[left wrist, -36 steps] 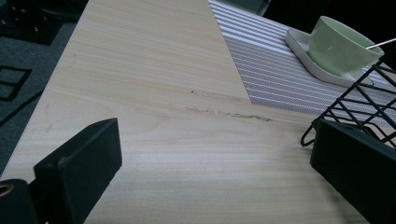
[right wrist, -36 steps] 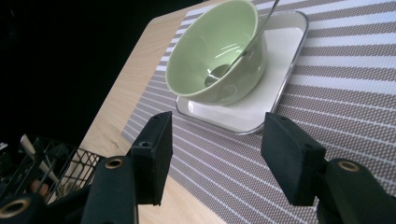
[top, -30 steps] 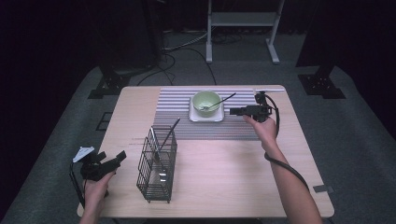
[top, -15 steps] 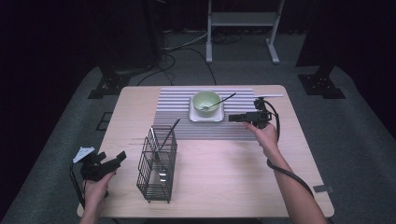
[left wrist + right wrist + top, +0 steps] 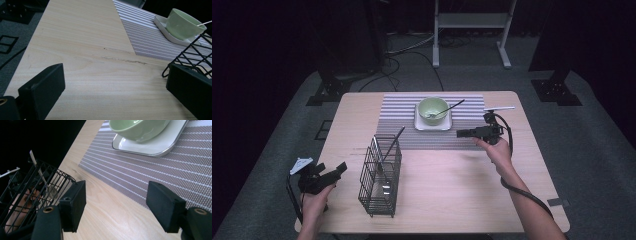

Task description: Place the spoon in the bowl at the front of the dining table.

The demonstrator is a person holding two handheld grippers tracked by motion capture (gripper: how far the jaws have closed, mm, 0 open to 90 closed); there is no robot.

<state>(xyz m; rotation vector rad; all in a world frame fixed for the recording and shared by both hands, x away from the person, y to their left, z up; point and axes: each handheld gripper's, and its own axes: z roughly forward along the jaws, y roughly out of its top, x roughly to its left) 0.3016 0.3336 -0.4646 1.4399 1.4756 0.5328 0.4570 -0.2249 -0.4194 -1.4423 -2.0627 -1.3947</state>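
Left tool point(image 5: 333, 172) sits off the bench's point(image 5: 452, 200) near-left corner, wide open with nothing in it, aimed at the wire basket point(image 5: 380, 176). That basket stands near the front edge, left of centre, with a dark utensil point(image 5: 392, 142) and a spoon point(image 5: 41, 176) poking out of it. Further along, the green bowl point(image 5: 433, 109) sits on a white square plate point(image 5: 433, 123) on the striped mat point(image 5: 402, 125) by the far edge, a spoon point(image 5: 447, 109) resting in it. Right tool point(image 5: 462, 133) hovers over the mat's near-right corner, just right of the plate, also spread open and empty.
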